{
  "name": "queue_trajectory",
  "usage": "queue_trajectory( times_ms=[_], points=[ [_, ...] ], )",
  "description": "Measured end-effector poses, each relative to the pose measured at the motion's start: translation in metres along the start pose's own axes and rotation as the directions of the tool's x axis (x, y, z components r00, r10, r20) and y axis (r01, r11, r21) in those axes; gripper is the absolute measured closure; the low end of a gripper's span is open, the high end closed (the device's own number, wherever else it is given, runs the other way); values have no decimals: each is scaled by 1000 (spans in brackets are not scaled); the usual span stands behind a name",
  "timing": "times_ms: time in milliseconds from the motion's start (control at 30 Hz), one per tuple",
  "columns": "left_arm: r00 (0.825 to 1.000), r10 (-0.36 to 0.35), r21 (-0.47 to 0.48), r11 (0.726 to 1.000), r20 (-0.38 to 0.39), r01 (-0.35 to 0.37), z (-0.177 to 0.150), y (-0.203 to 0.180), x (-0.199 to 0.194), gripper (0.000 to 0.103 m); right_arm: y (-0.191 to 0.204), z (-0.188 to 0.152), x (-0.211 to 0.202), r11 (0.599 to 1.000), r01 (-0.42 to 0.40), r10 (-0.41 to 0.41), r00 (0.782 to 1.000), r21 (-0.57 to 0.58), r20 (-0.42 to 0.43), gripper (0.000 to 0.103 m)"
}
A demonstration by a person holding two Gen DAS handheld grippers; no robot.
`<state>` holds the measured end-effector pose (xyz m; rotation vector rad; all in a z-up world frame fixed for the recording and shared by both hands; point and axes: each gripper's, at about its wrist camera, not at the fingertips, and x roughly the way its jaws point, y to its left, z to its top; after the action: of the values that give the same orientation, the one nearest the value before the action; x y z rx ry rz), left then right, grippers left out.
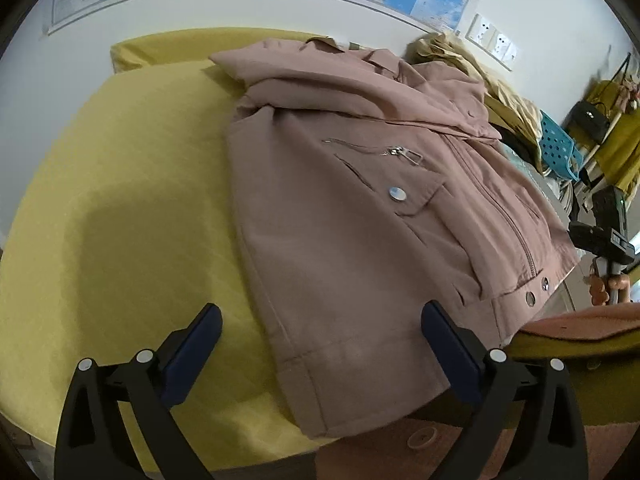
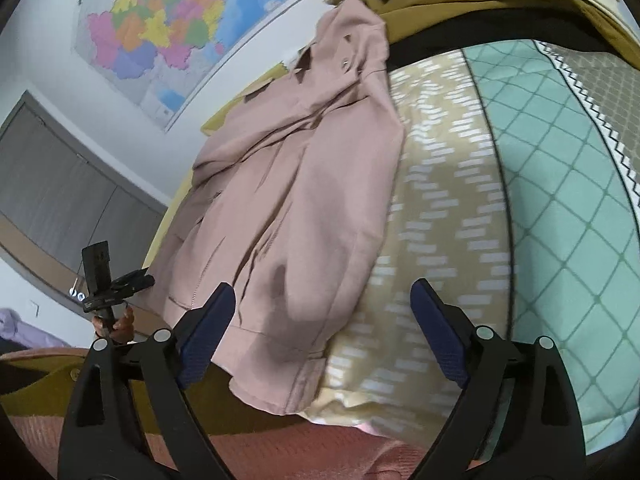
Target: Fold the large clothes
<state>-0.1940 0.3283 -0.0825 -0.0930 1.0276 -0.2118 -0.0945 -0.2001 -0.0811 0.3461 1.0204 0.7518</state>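
A: We note the pink jacket lying flat on the yellow bedcover, front side up, with its zip and a chest pocket zipper showing. One sleeve is folded across the upper chest.

B: Agreed. From the right wrist view we see the same jacket with its right edge resting on a beige patterned quilt; a teal diamond-pattern section lies beyond that.

A: Left gripper: we record the jaws spread wide, the hem of the jacket seen between the two blue pads, nothing pinched as far as we can tell.

B: Right gripper: likewise spread wide. The jacket's lower corner lies between the fingers in the picture, but the pads are not pressing on it.

A: Behind the jacket we see a heap of other clothes against the wall, and a map hung above.

B: In the left wrist view a hand holds the other gripper's handle at the right edge, over the bed's near side.
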Motion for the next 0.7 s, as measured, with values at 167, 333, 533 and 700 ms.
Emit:
queue_trajectory(
  times_ms=[167, 333, 533, 700],
  points=[
    [994, -105, -46, 993, 13, 106, 1, -6, 2, 7, 10, -2, 9, 999, -12, 11, 1000, -47, -20, 14],
    [976, -213, -17, 977, 34, 214, 2, -29, 12, 7, 14, -4, 12, 997, -40, 38, 999, -60, -37, 14],
    [955, -292, -25, 956, 57, 293, 11, -40, 23, 7, 29, -7, 26, 992, -95, 91, 994, -79, -57, 11],
    [949, -300, -20, 953, 100, 304, 22, -50, 34, 7, 43, -4, 43, 985, -136, 130, 990, -109, -61, 12]
  ],
)
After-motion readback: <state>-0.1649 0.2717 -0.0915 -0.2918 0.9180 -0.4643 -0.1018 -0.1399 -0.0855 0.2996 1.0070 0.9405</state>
